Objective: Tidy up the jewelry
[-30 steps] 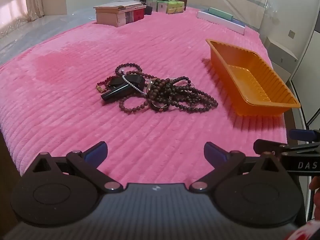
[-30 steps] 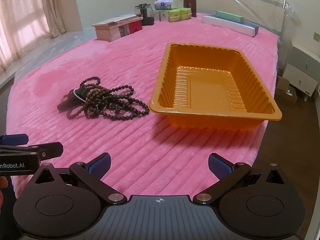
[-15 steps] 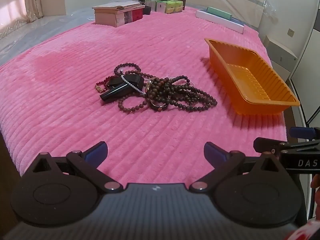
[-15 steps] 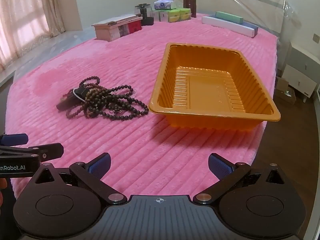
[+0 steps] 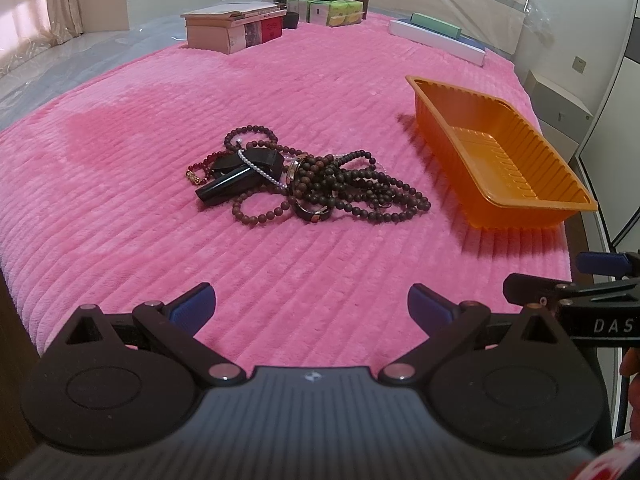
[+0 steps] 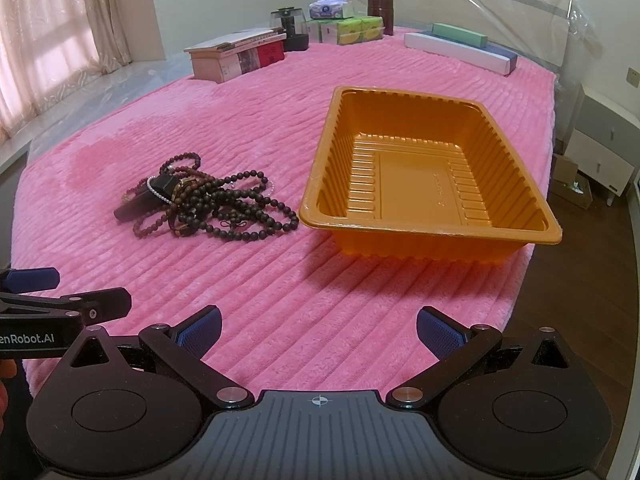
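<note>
A tangled pile of dark beaded bracelets and necklaces (image 5: 320,188) lies on the pink blanket (image 5: 120,160), with a black tube (image 5: 228,184), a white pearl strand and a ring in it. It also shows in the right wrist view (image 6: 216,204). An empty orange plastic tray (image 6: 432,236) stands to its right; it also shows in the left wrist view (image 5: 440,128). My left gripper (image 5: 310,304) is open and empty, near the blanket's front edge. My right gripper (image 6: 318,330) is open and empty, in front of the tray.
At the far end of the bed stand stacked boxes (image 6: 236,56), tissue packs (image 6: 348,28), a dark jar (image 6: 292,28) and long flat boxes (image 6: 460,48). A white nightstand (image 6: 604,152) and floor lie to the right. The bed edge is just below both grippers.
Both views show almost the same scene; the cameras have shifted only slightly. The jewelry and the tray have not moved. Both grippers stay open.
</note>
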`<state>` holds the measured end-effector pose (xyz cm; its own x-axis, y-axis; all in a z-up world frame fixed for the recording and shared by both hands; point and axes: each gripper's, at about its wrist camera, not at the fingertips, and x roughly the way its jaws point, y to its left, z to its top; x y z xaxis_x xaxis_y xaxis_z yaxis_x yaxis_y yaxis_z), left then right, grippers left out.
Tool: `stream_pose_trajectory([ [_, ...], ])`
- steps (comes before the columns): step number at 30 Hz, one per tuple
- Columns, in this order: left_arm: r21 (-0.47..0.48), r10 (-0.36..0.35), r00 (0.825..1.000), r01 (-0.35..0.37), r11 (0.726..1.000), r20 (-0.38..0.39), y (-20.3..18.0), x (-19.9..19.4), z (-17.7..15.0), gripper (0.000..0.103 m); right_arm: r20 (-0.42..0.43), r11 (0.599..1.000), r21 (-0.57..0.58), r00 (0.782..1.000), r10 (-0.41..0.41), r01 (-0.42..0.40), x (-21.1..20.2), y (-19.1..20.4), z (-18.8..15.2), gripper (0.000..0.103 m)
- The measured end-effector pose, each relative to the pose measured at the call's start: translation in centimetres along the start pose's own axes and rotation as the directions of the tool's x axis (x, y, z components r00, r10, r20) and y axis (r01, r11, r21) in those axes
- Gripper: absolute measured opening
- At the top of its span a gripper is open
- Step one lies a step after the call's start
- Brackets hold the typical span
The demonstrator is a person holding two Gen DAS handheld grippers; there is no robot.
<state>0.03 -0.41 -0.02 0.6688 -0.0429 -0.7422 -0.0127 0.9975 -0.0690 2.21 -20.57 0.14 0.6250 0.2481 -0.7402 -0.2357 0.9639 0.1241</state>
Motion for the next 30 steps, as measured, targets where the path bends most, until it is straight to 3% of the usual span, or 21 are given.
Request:
stream_pose_trajectory([
  [30, 0.000, -0.008, 1.000, 0.008, 1.000, 0.000, -0.16, 0.13, 0.05, 0.101, -0.002, 1.000, 0.001, 1.000, 0.001, -0.001, 0.04, 0.04, 0.01, 0.103],
])
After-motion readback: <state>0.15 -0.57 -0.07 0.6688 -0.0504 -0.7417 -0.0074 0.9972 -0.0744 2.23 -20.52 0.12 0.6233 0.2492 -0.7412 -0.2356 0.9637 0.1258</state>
